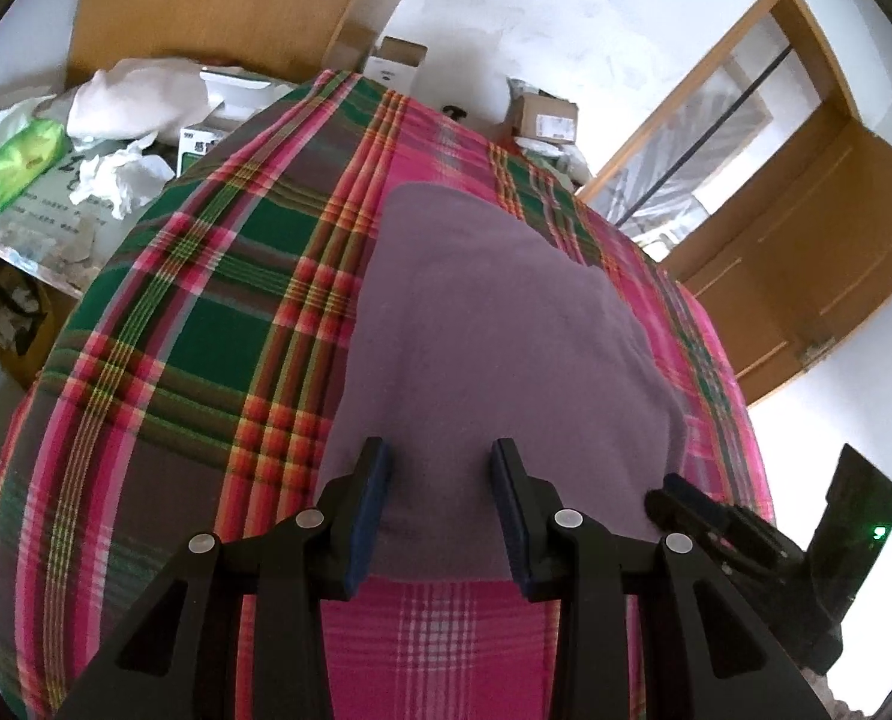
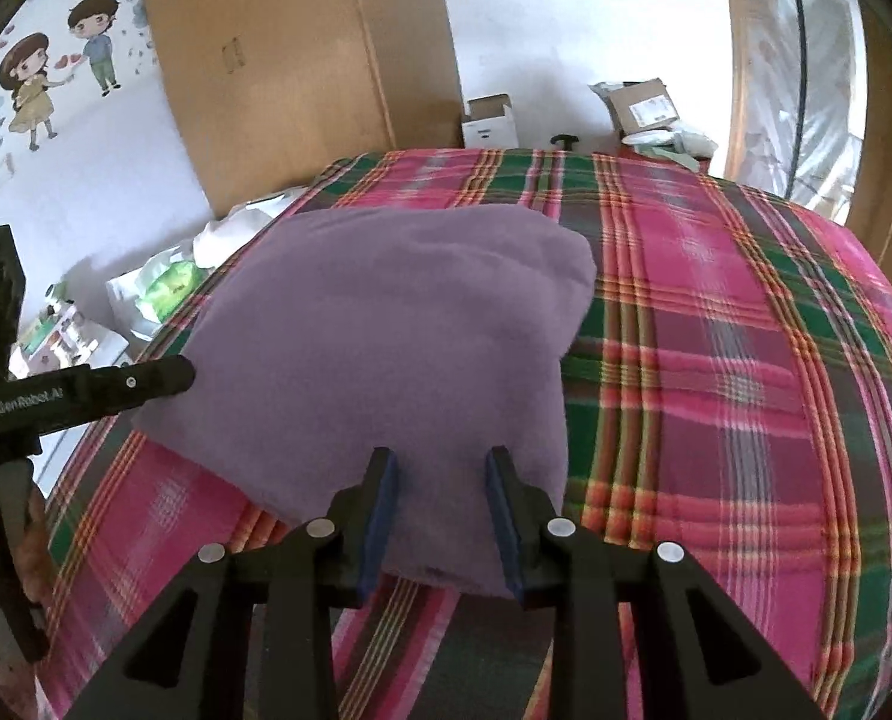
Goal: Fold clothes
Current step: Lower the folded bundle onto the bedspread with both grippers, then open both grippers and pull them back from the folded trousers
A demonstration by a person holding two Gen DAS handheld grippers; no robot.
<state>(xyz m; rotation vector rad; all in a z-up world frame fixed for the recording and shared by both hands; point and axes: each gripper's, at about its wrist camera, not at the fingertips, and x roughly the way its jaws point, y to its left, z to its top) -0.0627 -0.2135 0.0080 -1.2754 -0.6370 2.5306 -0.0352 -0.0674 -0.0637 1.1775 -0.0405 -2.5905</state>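
The purple garment (image 1: 493,324) lies flat on the plaid bedcover (image 1: 194,324) as a compact, smooth-edged block, its near edge between and just under the fingers of both grippers. That shape would suit a fold already made and just released, or a half-folded piece about to be doubled again; the pictures do not settle which.

Going left to right: the left gripper (image 1: 443,468) hangs low over the garment's near edge, its 2 fingers spread with cloth showing in the gap and nothing pinched. It points forward along the garment toward the far end of the bed. The right gripper (image 2: 443,471) sits just beside it, over the same near edge toward the garment's right corner, also tilted down and forward. Its 2 fingers are likewise spread, holding nothing.

In the right wrist view the left gripper's body enters from the left with its tip touching or just over the garment's left edge; a hand (image 2: 23,546) shows below it.

Any further fold would need both finger pairs to close on that near edge together.
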